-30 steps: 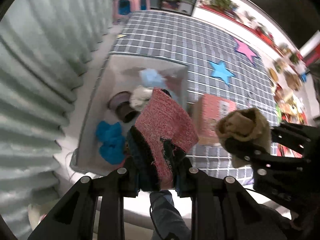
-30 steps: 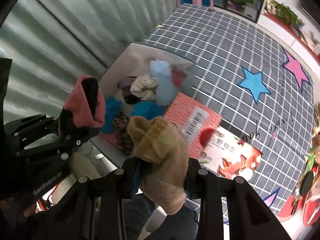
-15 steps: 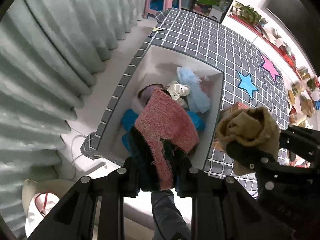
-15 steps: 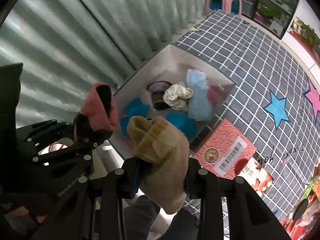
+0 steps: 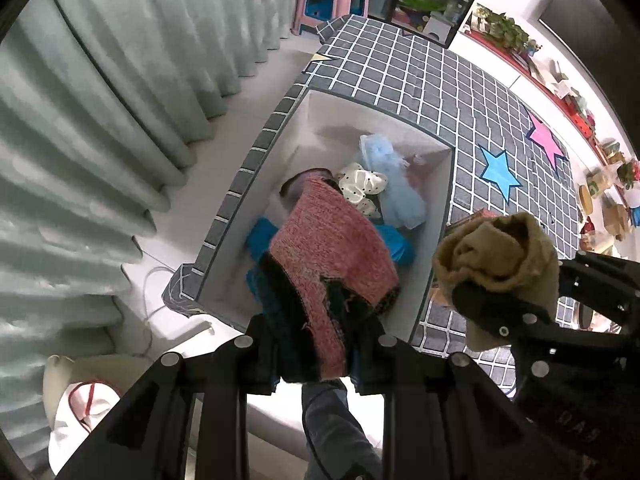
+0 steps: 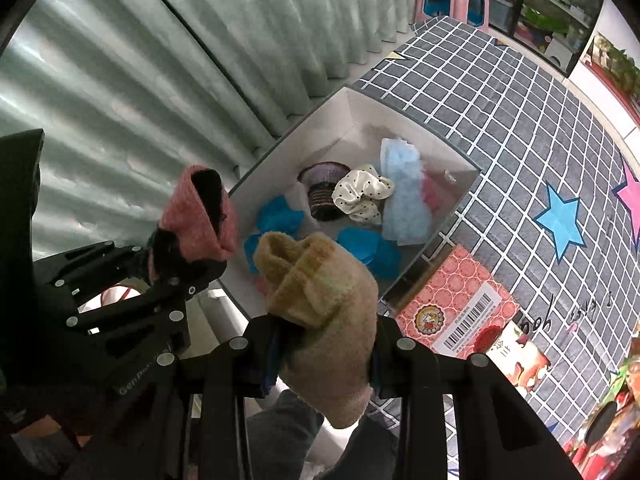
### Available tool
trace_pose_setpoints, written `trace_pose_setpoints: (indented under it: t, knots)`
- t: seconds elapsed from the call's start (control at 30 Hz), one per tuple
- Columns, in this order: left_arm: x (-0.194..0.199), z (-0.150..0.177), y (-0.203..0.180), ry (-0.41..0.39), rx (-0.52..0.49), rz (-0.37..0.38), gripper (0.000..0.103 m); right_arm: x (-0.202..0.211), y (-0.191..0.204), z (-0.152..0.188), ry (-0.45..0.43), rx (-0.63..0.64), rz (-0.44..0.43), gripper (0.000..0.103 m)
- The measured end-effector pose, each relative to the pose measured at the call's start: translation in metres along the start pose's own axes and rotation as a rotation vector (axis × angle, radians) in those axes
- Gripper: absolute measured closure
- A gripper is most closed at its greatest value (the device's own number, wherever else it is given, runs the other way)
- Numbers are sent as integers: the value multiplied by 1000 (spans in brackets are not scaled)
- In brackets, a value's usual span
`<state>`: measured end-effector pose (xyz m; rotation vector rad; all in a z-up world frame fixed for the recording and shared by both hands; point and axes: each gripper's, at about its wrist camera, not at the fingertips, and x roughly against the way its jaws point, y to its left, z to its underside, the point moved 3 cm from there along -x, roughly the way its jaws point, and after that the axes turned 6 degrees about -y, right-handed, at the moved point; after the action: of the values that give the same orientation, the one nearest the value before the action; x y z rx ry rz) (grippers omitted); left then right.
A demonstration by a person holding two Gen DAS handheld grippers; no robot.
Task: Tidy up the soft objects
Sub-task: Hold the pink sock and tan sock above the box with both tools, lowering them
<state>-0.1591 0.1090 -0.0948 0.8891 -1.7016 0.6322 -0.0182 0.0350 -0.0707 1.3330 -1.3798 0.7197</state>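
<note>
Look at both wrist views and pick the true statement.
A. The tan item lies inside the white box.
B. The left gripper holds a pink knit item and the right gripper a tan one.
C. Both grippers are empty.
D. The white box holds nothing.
B: the left gripper is clamped on the pink knit item and the right gripper on the tan item, both held above the white box, which already contains soft items.

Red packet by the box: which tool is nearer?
Right. The right tool, shut on the tan sock, hangs beside the red packet. The left tool, shut on the pink sock, hangs over the white box, farther from the packet.
</note>
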Motion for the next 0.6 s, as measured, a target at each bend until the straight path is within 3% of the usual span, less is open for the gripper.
trace_pose_setpoints:
  t: [0.6]
  knots:
    - [-6,-2,-1,13,-5,-3,75,-4,-2,-3,11,-11,-10,68]
